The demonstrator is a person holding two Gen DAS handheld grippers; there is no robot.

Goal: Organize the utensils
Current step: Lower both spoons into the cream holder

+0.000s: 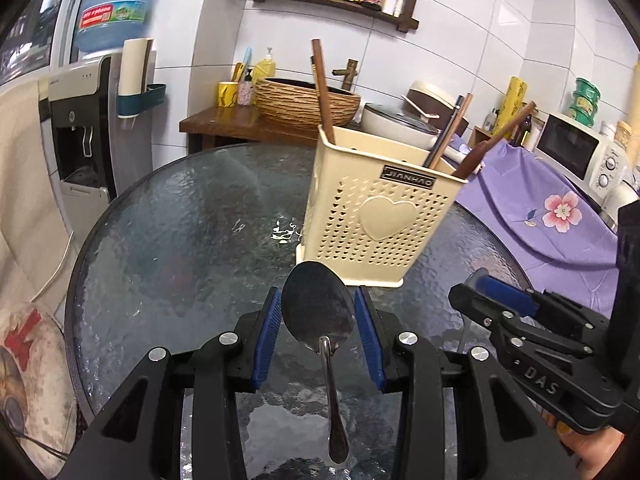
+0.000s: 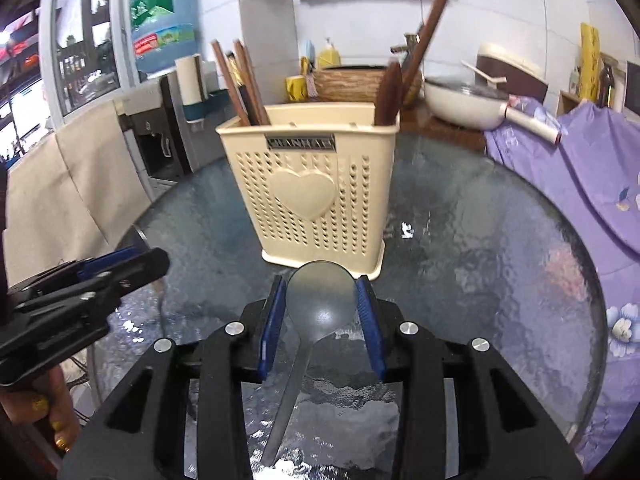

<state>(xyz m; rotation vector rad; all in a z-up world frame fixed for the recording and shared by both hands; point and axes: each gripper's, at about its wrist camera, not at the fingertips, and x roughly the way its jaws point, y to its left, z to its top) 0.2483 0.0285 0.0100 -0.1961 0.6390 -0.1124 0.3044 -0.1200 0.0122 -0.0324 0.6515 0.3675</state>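
Observation:
A cream perforated utensil holder (image 1: 376, 208) with a heart on its front stands on the round glass table (image 1: 192, 220); it also shows in the right wrist view (image 2: 312, 188). Brown chopsticks (image 1: 322, 88) and wooden handles (image 2: 244, 84) stick out of it. My left gripper (image 1: 319, 308) is shut on the bowl of a steel spoon (image 1: 318, 308), handle pointing back toward the camera. My right gripper (image 2: 322, 300) is shut on the bowl of a grey spoon (image 2: 320, 300). Both spoons sit just in front of the holder's base.
A purple flowered cloth (image 2: 580, 184) covers the counter at right, with a white pan (image 2: 464, 108) and a microwave (image 1: 576, 148). A water dispenser (image 1: 80, 136) stands at left. A woven basin (image 1: 308, 100) sits on a wooden stand behind the table.

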